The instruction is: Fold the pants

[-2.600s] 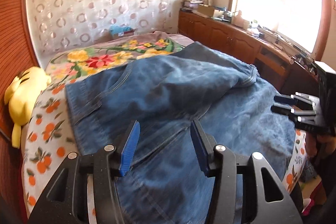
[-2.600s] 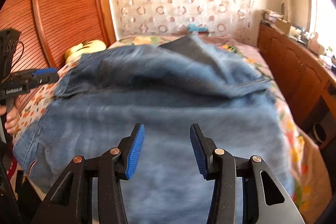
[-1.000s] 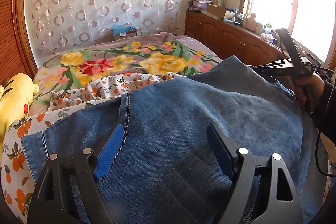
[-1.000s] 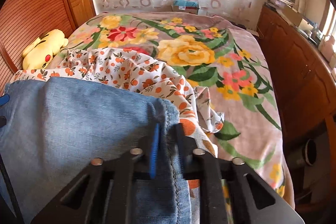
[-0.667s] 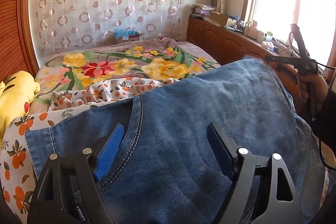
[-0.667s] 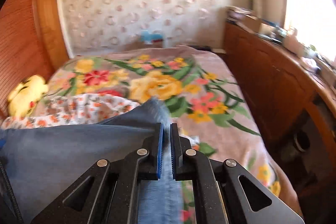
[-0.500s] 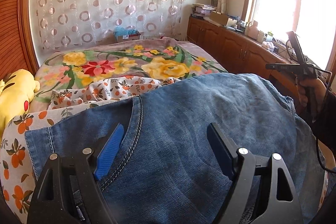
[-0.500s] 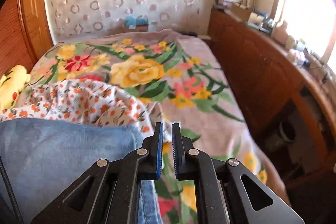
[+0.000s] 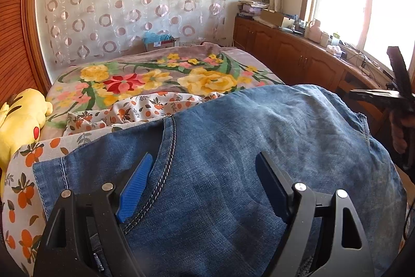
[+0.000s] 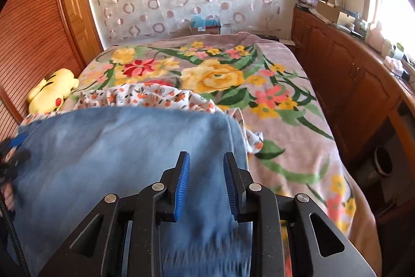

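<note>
left wrist view: soft, heavy blue denim pants lie floppy; left claw and right claw both released. grab the thick hem.

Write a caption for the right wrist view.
Open right gripper above folded blue jeans on a floral bedspread.

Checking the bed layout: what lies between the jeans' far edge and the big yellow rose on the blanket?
In the right wrist view, a crumpled orange-print sheet lies between the jeans and the yellow rose.

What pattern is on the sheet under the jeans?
Small oranges with green leaves on white sheet, clearest in the left wrist view.
</note>
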